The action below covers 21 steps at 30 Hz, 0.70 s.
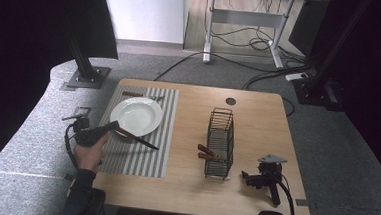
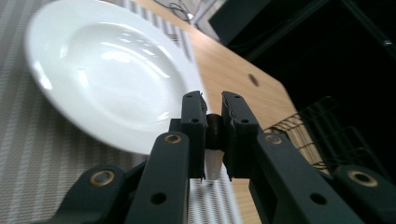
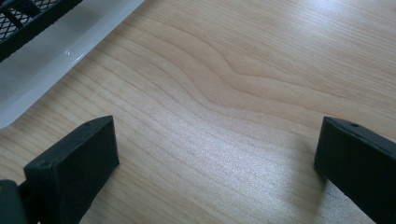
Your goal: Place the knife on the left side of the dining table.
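a wooden table (image 1: pixel 254 186) stands on grey carpet (image 1: pixel 336 141), with a round hole (image 1: pixel 230 101) near its far edge. a striped placemat (image 1: pixel 145 157) lies on its left part, and a white plate (image 1: pixel 136 116) rests on the mat's far half. right of the mat stands a black wire basket (image 1: pixel 221 142) on a pale tray (brown handles poke from its left side). beyond the table, a desk frame (image 1: pixel 244 20) stands among loose cables (image 1: pixel 247 41), and a black post base (image 1: pixel 86 76) sits at the left.

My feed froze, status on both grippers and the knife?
Left gripper shut on knife, by white plate. Right gripper open, resting on table beside wire basket. Nothing blocking.
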### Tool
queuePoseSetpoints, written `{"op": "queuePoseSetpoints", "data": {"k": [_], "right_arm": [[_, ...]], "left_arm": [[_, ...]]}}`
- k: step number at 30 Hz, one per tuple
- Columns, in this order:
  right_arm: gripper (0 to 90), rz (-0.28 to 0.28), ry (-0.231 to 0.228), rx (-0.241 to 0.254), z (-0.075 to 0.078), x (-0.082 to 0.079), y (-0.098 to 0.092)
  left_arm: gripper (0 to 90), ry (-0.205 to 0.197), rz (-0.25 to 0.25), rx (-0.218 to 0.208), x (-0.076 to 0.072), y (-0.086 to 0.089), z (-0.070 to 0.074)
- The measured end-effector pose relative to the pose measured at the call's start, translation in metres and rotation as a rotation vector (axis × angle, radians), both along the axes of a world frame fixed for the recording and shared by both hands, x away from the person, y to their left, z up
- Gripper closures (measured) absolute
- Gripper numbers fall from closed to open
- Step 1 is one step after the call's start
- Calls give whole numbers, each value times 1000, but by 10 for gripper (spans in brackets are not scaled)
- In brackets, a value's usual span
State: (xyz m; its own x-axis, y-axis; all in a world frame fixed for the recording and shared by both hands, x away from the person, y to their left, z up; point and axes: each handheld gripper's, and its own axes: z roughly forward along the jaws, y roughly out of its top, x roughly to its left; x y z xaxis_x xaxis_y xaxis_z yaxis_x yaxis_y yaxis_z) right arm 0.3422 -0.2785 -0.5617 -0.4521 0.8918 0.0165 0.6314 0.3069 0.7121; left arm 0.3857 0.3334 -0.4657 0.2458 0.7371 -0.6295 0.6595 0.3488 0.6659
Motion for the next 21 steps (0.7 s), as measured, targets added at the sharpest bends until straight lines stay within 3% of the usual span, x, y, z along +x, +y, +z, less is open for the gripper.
{"op": "queuePoseSetpoints", "data": {"k": [12, 21], "right_arm": [[0, 0, 0, 0, 0, 0, 0], [0, 0, 0, 0, 0, 0, 0]], "left_arm": [[745, -16, 77, 42, 0, 17, -36], [714, -24, 95, 122, 5, 20, -50]]}}
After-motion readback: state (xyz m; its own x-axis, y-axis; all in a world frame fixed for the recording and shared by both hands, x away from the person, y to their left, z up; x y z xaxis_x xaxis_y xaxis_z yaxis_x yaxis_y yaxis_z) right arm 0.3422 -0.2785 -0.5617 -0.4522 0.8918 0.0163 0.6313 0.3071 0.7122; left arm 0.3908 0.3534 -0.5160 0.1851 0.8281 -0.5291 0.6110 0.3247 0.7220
